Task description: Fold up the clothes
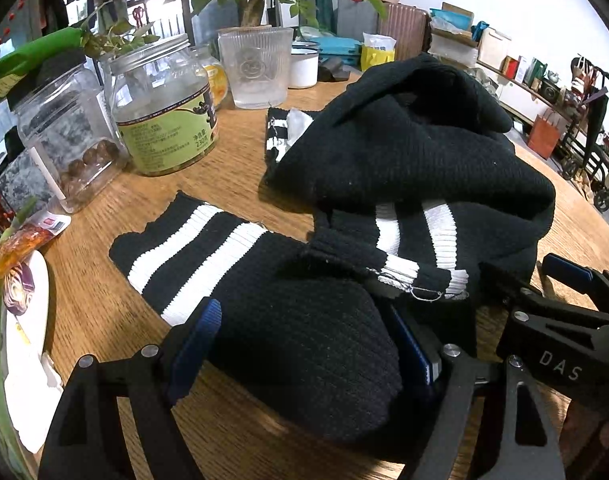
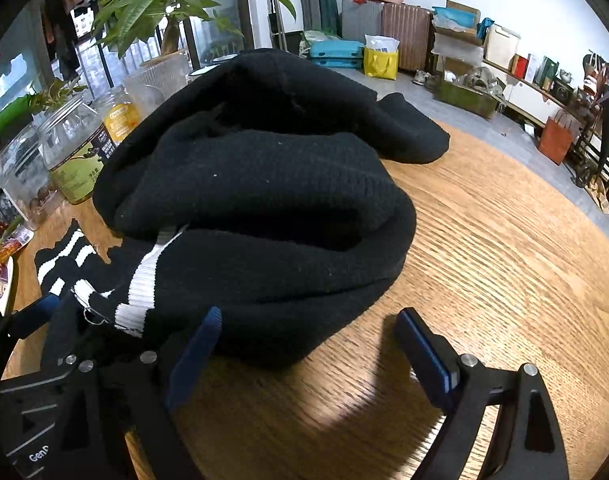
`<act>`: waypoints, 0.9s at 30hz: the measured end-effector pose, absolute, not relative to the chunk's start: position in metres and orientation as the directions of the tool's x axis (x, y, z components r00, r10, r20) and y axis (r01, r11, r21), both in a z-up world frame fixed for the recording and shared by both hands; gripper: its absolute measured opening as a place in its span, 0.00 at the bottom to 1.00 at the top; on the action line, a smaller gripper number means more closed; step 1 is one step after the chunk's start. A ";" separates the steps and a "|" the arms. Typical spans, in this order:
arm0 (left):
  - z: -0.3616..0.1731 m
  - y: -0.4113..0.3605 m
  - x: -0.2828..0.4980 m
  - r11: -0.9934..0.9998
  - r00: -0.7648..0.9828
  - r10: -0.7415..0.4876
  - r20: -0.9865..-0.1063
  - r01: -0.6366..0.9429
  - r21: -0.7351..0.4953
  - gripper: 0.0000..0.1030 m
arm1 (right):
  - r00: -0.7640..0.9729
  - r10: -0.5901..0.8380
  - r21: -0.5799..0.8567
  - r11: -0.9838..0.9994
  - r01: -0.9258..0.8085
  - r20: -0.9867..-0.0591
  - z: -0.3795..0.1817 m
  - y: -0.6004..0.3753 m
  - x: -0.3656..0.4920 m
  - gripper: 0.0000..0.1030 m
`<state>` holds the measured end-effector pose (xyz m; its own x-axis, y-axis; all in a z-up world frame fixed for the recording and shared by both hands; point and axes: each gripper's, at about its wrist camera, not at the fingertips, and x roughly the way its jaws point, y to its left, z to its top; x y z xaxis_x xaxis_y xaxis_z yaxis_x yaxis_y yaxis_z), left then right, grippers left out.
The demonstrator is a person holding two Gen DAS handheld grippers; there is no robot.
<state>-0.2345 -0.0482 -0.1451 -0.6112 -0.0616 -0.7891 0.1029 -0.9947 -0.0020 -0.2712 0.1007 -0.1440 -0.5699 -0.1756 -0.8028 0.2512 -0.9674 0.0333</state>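
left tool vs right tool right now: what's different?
The left tool has a bunched fold of the black striped sweater between its fingers; the right tool has only bare wooden table in its gap, its left finger just touching the sweater's edge. The left tool sits by the striped cuffs, the right tool at the plain black side. Both are open wide, low over the table, with blue pads.

A black knitted garment (image 1: 404,168) with white stripes is heaped on the wooden worktop (image 1: 224,160), one striped cuff (image 1: 188,248) laid flat. A bulge of the knit is straddled by the spread fingers of the left hand-held gripper (image 1: 304,344). Two clear jars (image 1: 164,108) and a ribbed glass (image 1: 256,66) are ranged behind.
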 end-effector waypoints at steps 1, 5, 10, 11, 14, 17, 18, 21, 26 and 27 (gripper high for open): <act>-0.145 -0.048 -0.235 -0.995 -0.613 -0.061 -0.788 0.103 -0.002 0.80 | -0.572 -0.173 0.032 -0.968 0.248 -0.802 -0.144 0.100 -0.271 0.89; -0.146 -0.048 -0.237 -0.995 -0.617 -0.061 -0.784 0.104 -0.004 0.80 | -0.580 -0.176 0.028 -0.967 0.255 -0.795 -0.142 0.097 -0.270 0.80; -0.142 -0.047 -0.234 -0.996 -0.632 -0.045 -0.774 0.093 -0.018 0.37 | -0.586 -0.209 0.036 -0.955 0.293 -0.783 -0.136 0.086 -0.265 0.30; -0.140 -0.048 -0.232 -0.996 -0.633 -0.023 -0.774 0.085 -0.040 0.18 | -0.592 -0.212 0.036 -0.955 0.295 -0.777 -0.134 0.085 -0.262 0.22; -0.136 -0.046 -0.225 -0.995 -0.614 0.031 -0.789 0.054 -0.081 0.15 | -0.624 -0.219 0.037 -0.956 0.292 -0.750 -0.124 0.091 -0.246 0.15; -0.128 -0.044 -0.200 -0.995 -0.603 0.071 -0.794 0.011 -0.098 0.15 | -0.657 -0.169 0.016 -0.973 0.232 -0.735 -0.105 0.132 -0.208 0.13; -0.125 -0.044 -0.190 -0.994 -0.598 0.085 -0.797 -0.002 -0.105 0.15 | -0.667 -0.149 0.009 -0.978 0.208 -0.730 -0.098 0.147 -0.194 0.13; -0.109 -0.046 -0.152 -0.987 -0.599 0.150 -0.787 -0.041 -0.157 0.14 | -0.694 -0.088 -0.012 -0.990 0.138 -0.714 -0.078 0.192 -0.152 0.13; -0.072 -0.041 -0.067 -0.946 -0.605 0.316 -0.731 -0.138 -0.294 0.14 | -0.707 0.042 -0.048 -0.999 -0.010 -0.706 -0.038 0.285 -0.055 0.13; -0.066 -0.036 -0.052 -0.942 -0.598 0.329 -0.731 -0.159 -0.294 0.14 | -0.702 0.074 -0.059 -0.997 -0.045 -0.708 -0.029 0.305 -0.026 0.13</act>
<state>-0.0520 -0.0361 -0.0662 -0.5976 0.3292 -0.7311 -0.1594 -0.9424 -0.2941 -0.0264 0.3052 -0.0290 -0.7020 0.0737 -0.7084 -0.0446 -0.9972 -0.0595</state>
